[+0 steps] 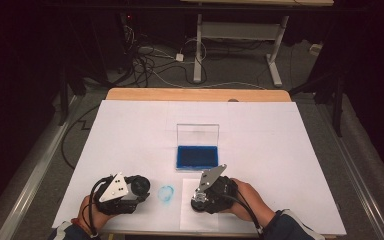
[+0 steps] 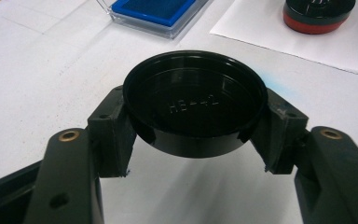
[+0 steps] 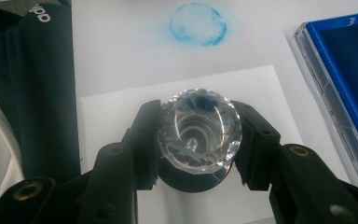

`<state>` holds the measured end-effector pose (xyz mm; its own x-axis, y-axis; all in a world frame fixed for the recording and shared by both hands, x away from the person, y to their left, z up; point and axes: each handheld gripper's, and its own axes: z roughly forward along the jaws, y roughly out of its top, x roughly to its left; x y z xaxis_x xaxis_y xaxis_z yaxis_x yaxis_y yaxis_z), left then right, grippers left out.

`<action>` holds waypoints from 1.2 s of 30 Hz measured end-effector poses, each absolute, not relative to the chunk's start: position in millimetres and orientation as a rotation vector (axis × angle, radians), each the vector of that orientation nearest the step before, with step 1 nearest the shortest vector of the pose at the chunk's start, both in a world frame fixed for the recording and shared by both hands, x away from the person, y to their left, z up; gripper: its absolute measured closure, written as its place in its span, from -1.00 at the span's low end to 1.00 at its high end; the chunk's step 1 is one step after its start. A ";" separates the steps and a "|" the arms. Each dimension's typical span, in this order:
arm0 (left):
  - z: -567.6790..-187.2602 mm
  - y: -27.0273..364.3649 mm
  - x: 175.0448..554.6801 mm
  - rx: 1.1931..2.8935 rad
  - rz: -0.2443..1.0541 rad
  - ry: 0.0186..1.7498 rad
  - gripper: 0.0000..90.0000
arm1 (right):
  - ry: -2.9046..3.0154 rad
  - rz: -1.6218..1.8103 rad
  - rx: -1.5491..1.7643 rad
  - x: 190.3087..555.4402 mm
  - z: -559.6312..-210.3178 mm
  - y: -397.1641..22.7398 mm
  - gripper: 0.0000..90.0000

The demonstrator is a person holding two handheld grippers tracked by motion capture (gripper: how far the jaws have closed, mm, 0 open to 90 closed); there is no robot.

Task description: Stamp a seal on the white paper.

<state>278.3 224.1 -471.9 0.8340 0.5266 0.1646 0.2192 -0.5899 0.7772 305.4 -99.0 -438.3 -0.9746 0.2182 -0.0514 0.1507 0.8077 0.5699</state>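
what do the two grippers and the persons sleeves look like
Both grippers, left gripper and right gripper, are black with two blocky jaws with brass-coloured pivot rivets, a grey three-cornered plate on top and a black trailing cable. The sleeves are dark with lighter trim.

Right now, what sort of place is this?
Probably a lab or recording workspace, not a home: a paper-covered table, loose cables on grey carpet, a bare adjustable desk frame behind, and dark surroundings.
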 end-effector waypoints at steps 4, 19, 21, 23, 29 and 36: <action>-471.9 224.2 278.1 2.204 0.488 0.543 -0.19 | 2.871 0.899 0.281 305.3 -438.9 -100.0 0.26; -472.1 224.5 277.8 2.202 0.490 0.547 -0.19 | 2.871 0.926 0.297 306.0 -440.3 -102.6 0.26; -472.0 224.6 277.8 2.201 0.490 0.548 -0.19 | 2.866 0.922 0.287 306.0 -440.4 -102.2 0.26; -472.1 224.6 277.8 2.201 0.490 0.548 -0.19 | 2.864 0.921 0.286 305.8 -440.4 -101.9 0.26; -472.0 224.8 277.7 2.195 0.494 0.554 -0.19 | 2.863 0.921 0.287 305.6 -440.5 -101.8 0.26; -471.0 224.3 278.0 2.197 0.495 0.545 -0.19 | 2.875 0.937 0.272 304.1 -433.9 -102.0 0.26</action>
<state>278.0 224.3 -471.0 0.8305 0.5313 0.1673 0.2174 -0.5857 0.7808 304.1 -102.0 -433.9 -0.9785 0.2015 -0.0449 0.1364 0.7940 0.5924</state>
